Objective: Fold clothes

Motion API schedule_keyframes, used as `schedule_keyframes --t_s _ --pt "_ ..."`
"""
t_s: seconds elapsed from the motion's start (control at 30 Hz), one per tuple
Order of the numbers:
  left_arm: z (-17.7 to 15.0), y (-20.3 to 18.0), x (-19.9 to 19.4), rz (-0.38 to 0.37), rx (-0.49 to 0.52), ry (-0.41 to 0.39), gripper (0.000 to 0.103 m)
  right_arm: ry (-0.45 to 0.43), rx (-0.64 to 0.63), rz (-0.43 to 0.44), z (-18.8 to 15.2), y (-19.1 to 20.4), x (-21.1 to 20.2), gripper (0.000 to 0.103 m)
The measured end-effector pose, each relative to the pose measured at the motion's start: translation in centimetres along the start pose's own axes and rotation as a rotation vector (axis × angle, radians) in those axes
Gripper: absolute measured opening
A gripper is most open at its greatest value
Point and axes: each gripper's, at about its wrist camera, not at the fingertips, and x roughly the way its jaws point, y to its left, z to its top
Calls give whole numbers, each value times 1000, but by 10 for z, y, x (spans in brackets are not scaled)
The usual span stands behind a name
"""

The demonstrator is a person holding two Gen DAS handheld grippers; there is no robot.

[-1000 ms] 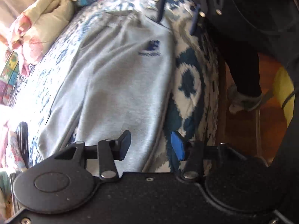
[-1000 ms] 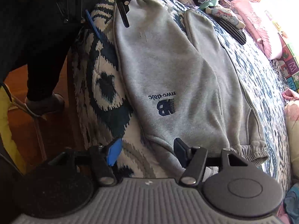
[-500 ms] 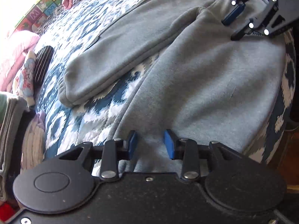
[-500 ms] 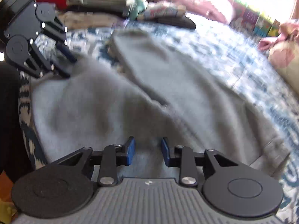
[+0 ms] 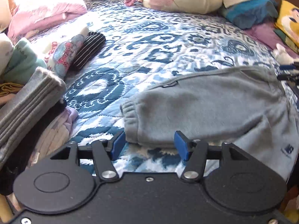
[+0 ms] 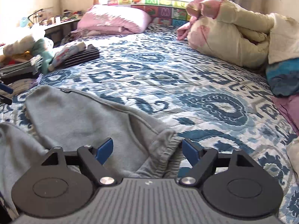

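Note:
Grey sweatpants (image 5: pixel 214 100) lie across the blue patterned quilt (image 5: pixel 149 43). One leg ends in an elastic cuff (image 5: pixel 130 115), and a dark logo (image 5: pixel 287 149) shows at the lower right. My left gripper (image 5: pixel 149 146) is open just short of that cuff, with nothing between its blue pads. My right gripper (image 6: pixel 147 151) is open around the bunched waistband (image 6: pixel 164 149) of the sweatpants (image 6: pixel 74 115) without pinching it. Each gripper shows at the edge of the other's view: the right gripper (image 5: pixel 287 74) and the left gripper (image 6: pixel 4 93).
Stacked folded clothes (image 5: pixel 28 102) sit at the bed's left edge, with a striped black roll (image 5: pixel 89 48) and a floral bundle (image 5: pixel 65 56) behind. Further back are a pink pillow (image 6: pixel 115 20), a cream duvet (image 6: pixel 233 33) and a teal cushion (image 6: pixel 284 78).
Both grippers moved from the near edge of the sweatpants across to the far leg's cuff and the waistband. Their jaws, narrow half a second ago, now stand wide.

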Motion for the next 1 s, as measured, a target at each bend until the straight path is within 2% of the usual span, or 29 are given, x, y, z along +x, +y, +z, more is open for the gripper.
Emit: schedule_keyframes --t_s 0.1,0.2,0.23,0.27,0.3,0.33,0.37,0.43,0.47,0.5,0.53,0.6,0.63,0.7,0.73,0.77,0.83,0.9,1.0 --pt "17 21 25 -22 -104 4 57 37 118 -46 2 -32 28 83" --pt "20 38 51 -59 -220 24 57 71 222 -10 -14 -50 56 83" --pt "18 42 58 -70 -255 32 51 77 276 25 -18 -57 62 78" --pt "16 46 66 -81 -290 39 24 76 344 79 -22 -65 66 48" --pt "15 45 68 -79 -279 33 24 66 421 147 -28 -74 71 26" --pt "13 44 70 -76 -266 26 23 56 497 216 -34 -82 75 17" --pt "13 46 59 -96 -256 -38 22 43 558 263 -38 -89 79 17" --pt "12 51 35 -140 -237 -171 22 11 634 290 -45 -99 82 16" --pt "12 57 31 -141 -255 -192 22 -5 672 303 -48 -103 84 16" --pt "11 59 32 -126 -257 -189 23 -22 710 316 -52 -108 86 16" --pt "9 59 43 -98 -251 -135 24 -38 748 329 -55 -113 87 16" --pt "5 56 68 -40 -237 -22 37 -55 812 344 -61 -120 93 23" --pt "2 56 70 -25 -231 -18 49 -30 820 326 -63 -118 101 22" --pt "2 49 69 -2 -201 -34 54 15 832 294 -60 -120 109 27" --pt "4 43 65 7 -176 -51 58 20 816 277 -49 -126 100 35" --pt "6 38 61 16 -150 -69 60 12 760 239 -42 -121 92 46" --pt "11 26 53 33 -99 -104 59 -13 617 150 -29 -109 78 60" --pt "15 14 45 50 -48 -139 56 -34 485 76 -17 -92 65 60" --pt "22 -3 33 76 28 -191 56 -107 424 15 -8 -78 50 59"
